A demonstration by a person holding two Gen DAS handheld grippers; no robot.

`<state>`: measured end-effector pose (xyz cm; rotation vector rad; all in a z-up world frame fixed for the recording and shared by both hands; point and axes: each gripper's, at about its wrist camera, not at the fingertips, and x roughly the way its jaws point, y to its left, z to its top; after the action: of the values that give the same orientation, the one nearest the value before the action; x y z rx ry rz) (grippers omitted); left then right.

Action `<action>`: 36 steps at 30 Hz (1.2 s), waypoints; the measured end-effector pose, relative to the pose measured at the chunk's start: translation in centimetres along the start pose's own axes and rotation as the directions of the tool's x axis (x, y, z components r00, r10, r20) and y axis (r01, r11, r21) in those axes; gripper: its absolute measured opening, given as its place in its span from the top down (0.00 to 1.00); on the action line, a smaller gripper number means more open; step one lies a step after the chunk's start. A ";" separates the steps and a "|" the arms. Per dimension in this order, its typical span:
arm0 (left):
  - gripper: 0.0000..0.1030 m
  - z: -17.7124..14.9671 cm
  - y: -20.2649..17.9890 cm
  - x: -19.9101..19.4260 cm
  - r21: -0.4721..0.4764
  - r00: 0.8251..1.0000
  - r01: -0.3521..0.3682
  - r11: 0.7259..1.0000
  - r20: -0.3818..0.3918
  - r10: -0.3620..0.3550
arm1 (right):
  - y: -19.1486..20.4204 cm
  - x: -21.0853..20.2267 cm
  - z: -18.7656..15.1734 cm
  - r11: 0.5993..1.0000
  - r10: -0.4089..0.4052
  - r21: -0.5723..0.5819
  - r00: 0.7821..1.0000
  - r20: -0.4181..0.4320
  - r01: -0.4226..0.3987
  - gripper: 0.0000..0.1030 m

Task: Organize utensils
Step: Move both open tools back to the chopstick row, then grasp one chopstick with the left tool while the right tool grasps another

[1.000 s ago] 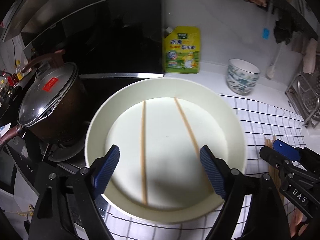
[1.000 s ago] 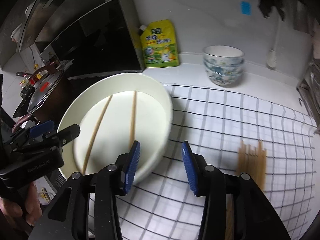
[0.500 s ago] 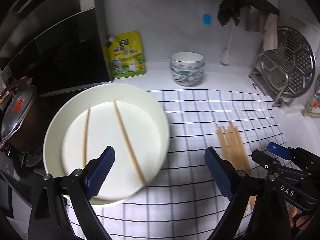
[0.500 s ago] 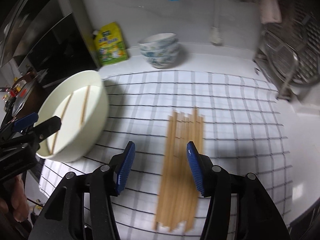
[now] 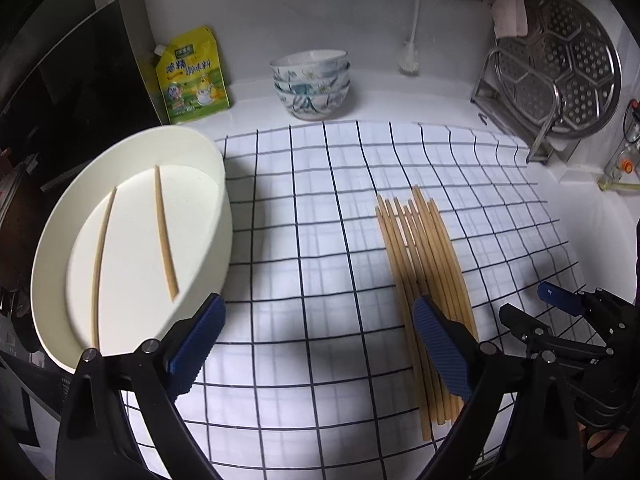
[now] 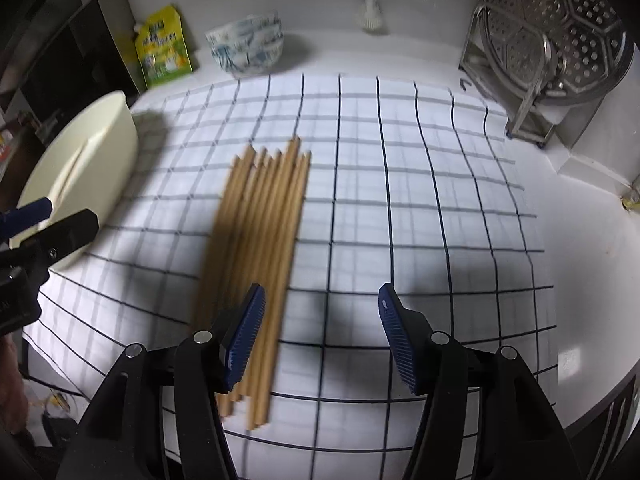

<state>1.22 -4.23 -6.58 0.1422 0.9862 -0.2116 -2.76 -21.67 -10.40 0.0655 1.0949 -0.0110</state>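
Both the left gripper (image 5: 316,350) and right gripper (image 6: 320,336), jaws just widened and empty, hovered over the chopsticks (image 6: 256,248), probably to take more for the bowl (image 5: 56,240).

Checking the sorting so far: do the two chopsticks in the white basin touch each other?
Apart. The left wrist view shows bare basin floor between the two chopsticks along their whole length.

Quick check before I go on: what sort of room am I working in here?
Most likely a home kitchen counter. Stacked blue-patterned ceramic bowls stand by the white wall, a round perforated steel steamer tray leans in a metal dish rack, and loose wooden chopsticks lie on a black-and-white checked cloth.
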 end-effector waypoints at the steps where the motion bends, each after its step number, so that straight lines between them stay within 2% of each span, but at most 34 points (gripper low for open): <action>1: 0.10 -0.2 -0.2 0.3 0.002 1.000 -0.004 1.000 -0.005 0.004 | -0.2 0.5 -0.3 1.000 0.008 0.002 1.000 -0.010 -0.008 0.45; 9: 0.10 -1.2 -1.0 2.7 -0.008 0.999 -0.016 1.000 -0.037 0.015 | 0.0 2.9 -1.1 0.999 0.033 -0.015 0.999 -0.044 -0.033 0.44; 24: 0.10 -2.1 -1.9 4.4 -0.023 0.996 -0.021 1.000 -0.090 0.018 | 0.0 3.5 -1.2 0.999 0.017 -0.039 0.999 -0.048 -0.019 0.44; 36: 0.10 -2.8 -3.0 6.1 -0.002 0.994 -0.025 1.000 -0.109 0.024 | -3.5 3.4 -1.5 0.999 0.002 0.040 1.000 -0.031 -0.001 0.44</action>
<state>1.45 -7.27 -13.27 0.1646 1.0930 -0.1811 -2.67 -24.96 -14.30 0.1026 1.1255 -0.0308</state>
